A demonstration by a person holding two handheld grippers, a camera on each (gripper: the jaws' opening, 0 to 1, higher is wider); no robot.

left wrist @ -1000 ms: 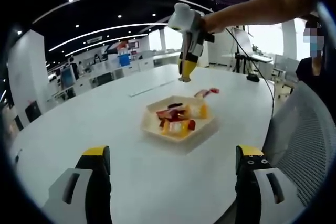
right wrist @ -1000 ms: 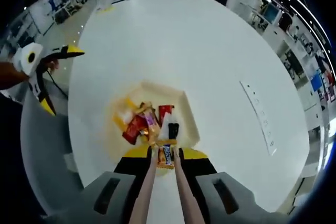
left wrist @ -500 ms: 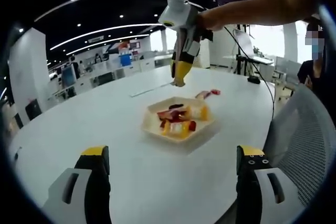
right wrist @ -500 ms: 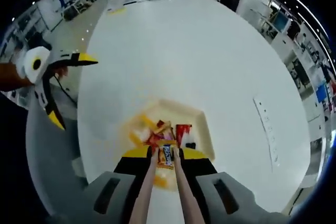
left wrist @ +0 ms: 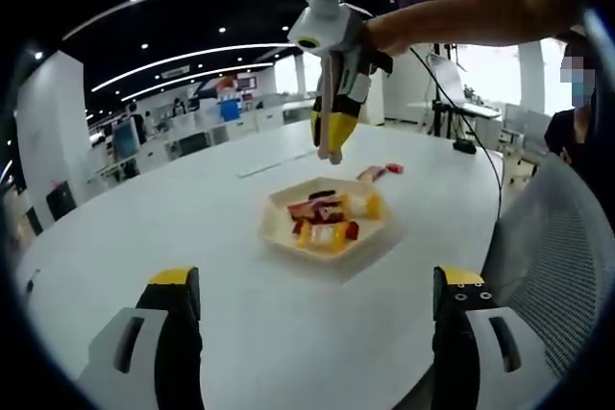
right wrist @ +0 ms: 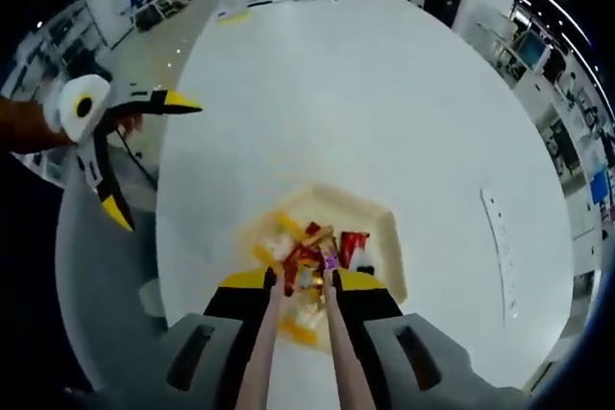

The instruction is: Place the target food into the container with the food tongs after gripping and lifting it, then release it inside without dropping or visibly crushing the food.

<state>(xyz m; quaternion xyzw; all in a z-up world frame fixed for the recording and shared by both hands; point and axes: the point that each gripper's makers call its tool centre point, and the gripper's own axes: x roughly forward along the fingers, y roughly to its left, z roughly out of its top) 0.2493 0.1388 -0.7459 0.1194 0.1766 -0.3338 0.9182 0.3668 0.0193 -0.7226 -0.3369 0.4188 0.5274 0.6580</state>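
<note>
Over the white table (left wrist: pixel 144 237), in the left gripper view, the hexagonal container (left wrist: pixel 281 234) of wrapped snacks is the landmark. The right gripper (left wrist: pixel 331 146) hangs above the container's far edge, pointing down; whether anything sits in the tongs cannot be told from here. A loose red packet (left wrist: pixel 382 168) lies on the table just beyond the container. The left gripper (left wrist: pixel 317 309) hovers near the container's close side, jaws spread wide and empty.

In the right gripper view, the food tongs (right wrist: pixel 300 333) point straight down over the container (right wrist: pixel 389 237). Their tips stand slightly apart, and the orange snack (right wrist: pixel 309 280) between them is blurred; whether they grip it or have let go cannot be told. Judged so, delivery is nearly done; a confirmed release remains.
</note>
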